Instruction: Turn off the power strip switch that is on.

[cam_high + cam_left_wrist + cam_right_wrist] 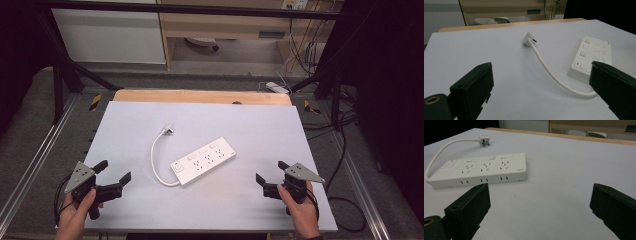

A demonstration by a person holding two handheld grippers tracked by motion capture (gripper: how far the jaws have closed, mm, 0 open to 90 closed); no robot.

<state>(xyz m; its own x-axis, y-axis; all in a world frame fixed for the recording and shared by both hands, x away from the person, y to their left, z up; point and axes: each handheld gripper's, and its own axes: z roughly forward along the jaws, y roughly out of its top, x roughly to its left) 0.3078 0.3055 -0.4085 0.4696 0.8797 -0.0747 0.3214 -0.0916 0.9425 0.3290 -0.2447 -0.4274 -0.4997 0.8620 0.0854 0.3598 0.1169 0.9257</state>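
Both hand-held grippers, left [116, 171] & right [270, 171], gape over white table [250, 120].

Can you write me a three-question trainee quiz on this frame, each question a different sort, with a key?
1. True or false: the left gripper is shut on the cord.
2. Multiple choice: where does the plug lie relative to the power strip? A) on top of it B) on the sheet beyond its switch end, towards the far edge C) between the right gripper's jaws
3. Fill in: the power strip rests on a white sheet with its sockets facing ____.

Key
1. False: its jaws stand wide apart, with nothing between them.
2. B
3. up
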